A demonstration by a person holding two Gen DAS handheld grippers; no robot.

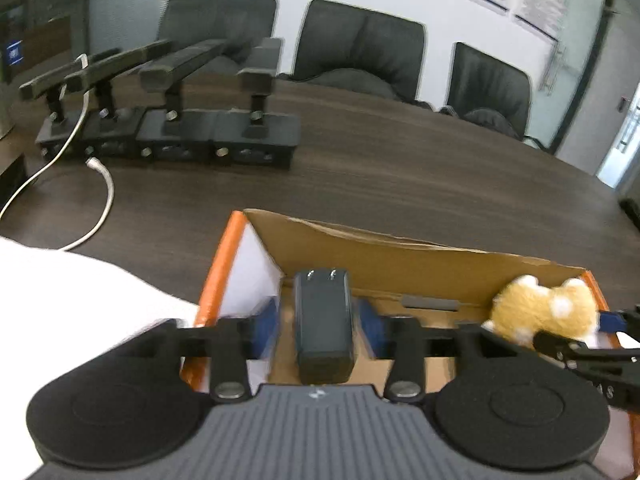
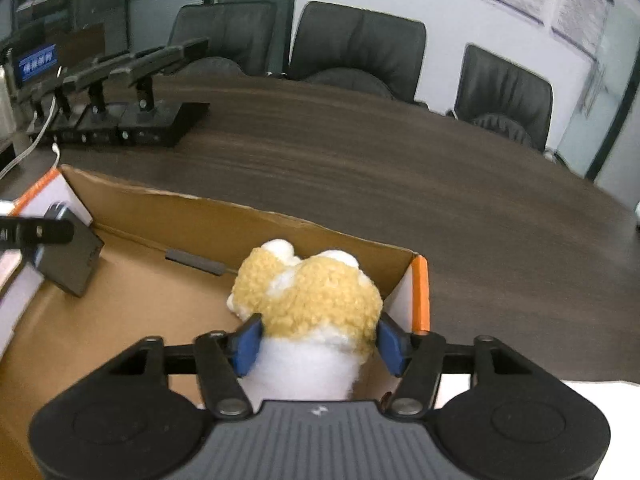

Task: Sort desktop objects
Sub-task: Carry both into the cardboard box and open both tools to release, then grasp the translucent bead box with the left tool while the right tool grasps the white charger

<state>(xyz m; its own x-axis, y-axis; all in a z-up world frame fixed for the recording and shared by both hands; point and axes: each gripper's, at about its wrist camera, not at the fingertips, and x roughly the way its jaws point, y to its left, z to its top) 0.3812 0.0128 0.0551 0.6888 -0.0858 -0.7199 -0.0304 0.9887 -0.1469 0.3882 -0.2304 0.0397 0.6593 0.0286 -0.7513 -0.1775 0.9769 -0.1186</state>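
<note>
Hovering over the open cardboard box [image 1: 400,256] at the lower centre of both frames, the two grippers are each seen with an item between the fingers. In the left wrist view the left gripper [image 1: 320,320] is spread, with gaps visible between its blue pads [image 1: 267,326] and the black power adapter [image 1: 323,326], whose prongs point away from the camera; whether the adapter is already resting on the box floor cannot be told. In the right wrist view the right gripper [image 2: 318,340] is spread about the tan and white plush toy [image 2: 308,300], the pads lying just beside its fur, and it cannot be told whether they still press. Both items appear to be inside the box walls, so the step is judged to be the release. It would be done well if the fingers were opened fully and lifted straight up, so that neither item is dragged against the cardboard or the orange edging [image 2: 421,292].
</note>
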